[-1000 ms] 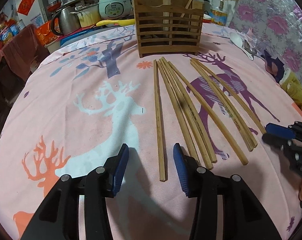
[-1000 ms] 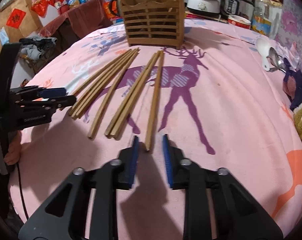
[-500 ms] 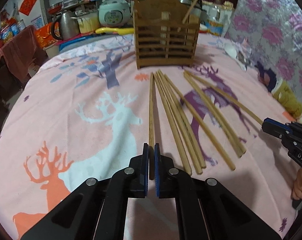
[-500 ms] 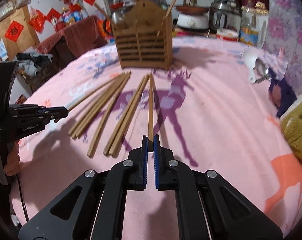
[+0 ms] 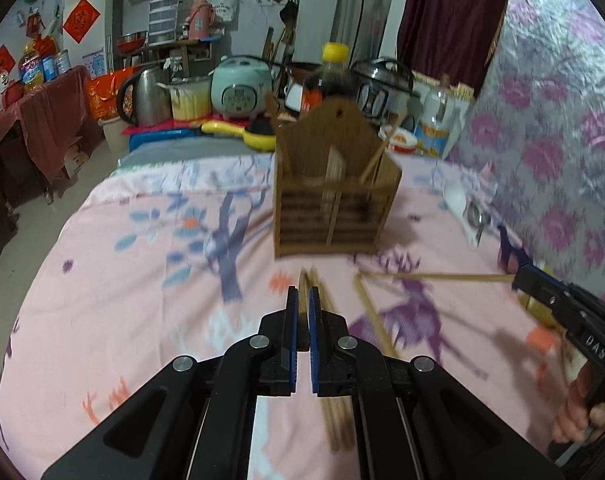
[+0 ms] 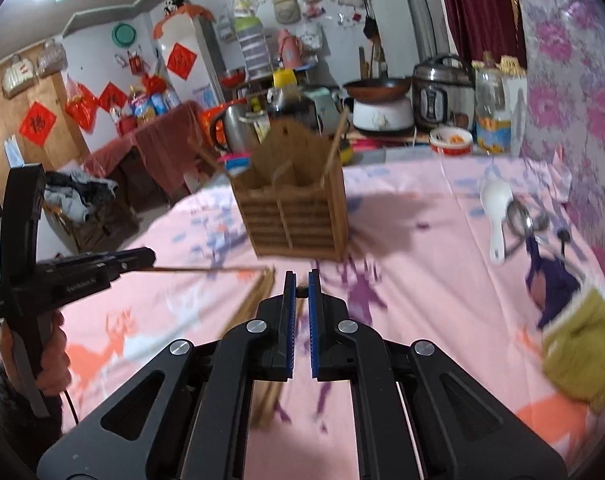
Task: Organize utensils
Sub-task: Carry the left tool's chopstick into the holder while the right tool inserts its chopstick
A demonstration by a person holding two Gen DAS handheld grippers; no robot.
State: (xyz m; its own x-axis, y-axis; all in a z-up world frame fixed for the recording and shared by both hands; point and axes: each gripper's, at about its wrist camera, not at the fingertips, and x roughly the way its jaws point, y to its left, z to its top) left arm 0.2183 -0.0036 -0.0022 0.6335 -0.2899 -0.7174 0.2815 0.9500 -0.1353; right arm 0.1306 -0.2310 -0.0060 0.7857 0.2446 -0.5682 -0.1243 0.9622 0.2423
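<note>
The left gripper (image 5: 301, 300) is closed on one chopstick (image 6: 206, 269), held off the cloth (image 5: 114, 280) and pointing toward the holder (image 5: 334, 200). The right gripper (image 6: 301, 286) is likewise clamped on a chopstick (image 5: 434, 277), lifted level. The loose chopsticks (image 5: 338, 420) lie on the cloth near the grippers, with the holder standing beyond them, and spoons (image 6: 498, 216) on the far right.
</note>
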